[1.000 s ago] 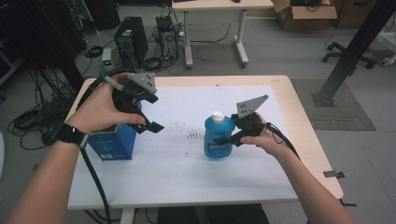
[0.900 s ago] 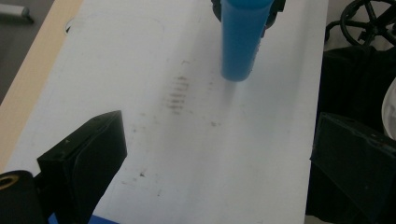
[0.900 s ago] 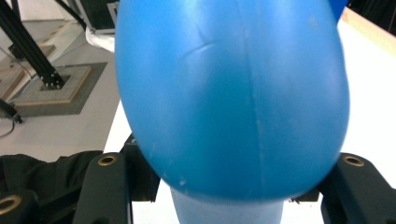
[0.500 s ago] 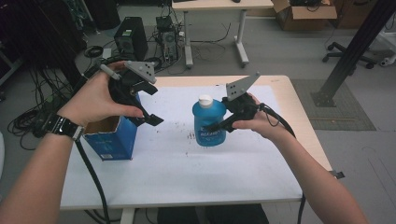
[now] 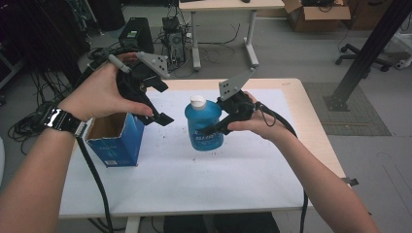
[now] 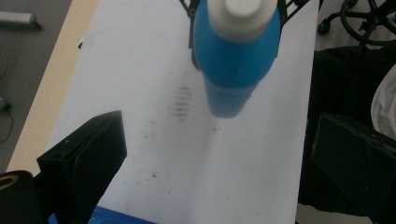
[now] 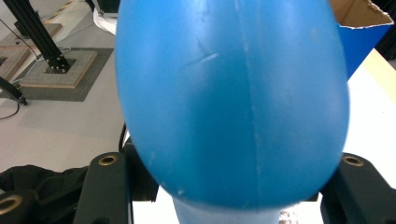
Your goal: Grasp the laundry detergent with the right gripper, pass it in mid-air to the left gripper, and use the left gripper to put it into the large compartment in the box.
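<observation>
Your right gripper fingers pinch the blue bottle upright, clear of the tabletop; the open blue box lies to its left, under your spread-fingered left gripper.

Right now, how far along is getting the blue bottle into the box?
Done: right gripper is shut on the blue bottle, lifted clear of the table. In hand: carrying it toward the open blue box. Left: lowering it in; left gripper hangs open above the box.

Right gripper jaws clamped, raised; left gripper jaws spread wide.
</observation>
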Tool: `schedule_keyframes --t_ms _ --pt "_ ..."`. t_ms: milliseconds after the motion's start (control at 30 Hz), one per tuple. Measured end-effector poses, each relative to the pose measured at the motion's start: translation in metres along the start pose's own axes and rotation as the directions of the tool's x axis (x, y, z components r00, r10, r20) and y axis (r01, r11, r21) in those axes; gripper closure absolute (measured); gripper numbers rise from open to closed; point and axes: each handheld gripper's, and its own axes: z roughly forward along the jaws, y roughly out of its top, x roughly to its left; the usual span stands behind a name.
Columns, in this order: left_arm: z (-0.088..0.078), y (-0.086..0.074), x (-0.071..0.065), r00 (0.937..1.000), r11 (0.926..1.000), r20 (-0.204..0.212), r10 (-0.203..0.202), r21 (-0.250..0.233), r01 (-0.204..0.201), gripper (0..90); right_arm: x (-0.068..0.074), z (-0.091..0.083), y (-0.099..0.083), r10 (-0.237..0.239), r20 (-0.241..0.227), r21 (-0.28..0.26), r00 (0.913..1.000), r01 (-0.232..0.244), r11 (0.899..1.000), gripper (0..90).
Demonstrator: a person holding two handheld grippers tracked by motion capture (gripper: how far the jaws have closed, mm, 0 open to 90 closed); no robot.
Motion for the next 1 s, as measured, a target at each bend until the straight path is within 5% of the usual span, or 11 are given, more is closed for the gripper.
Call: schedule_keyframes --t_ms 533,1000 --pt "0.024 0.030 -0.005 0.9968 0.9946 0.041 0.068 0.075 -0.071 3.8 0.002 0.017 0.012 -0.006 -0.020 0.020 0.9998 0.006 1.000 41.7" --pt "0.042 0.038 -0.006 0.9949 0.9848 0.051 0.087 0.147 -0.093 4.3 0.003 0.022 0.013 -0.010 -0.026 0.031 0.9996 0.011 0.999 41.7"
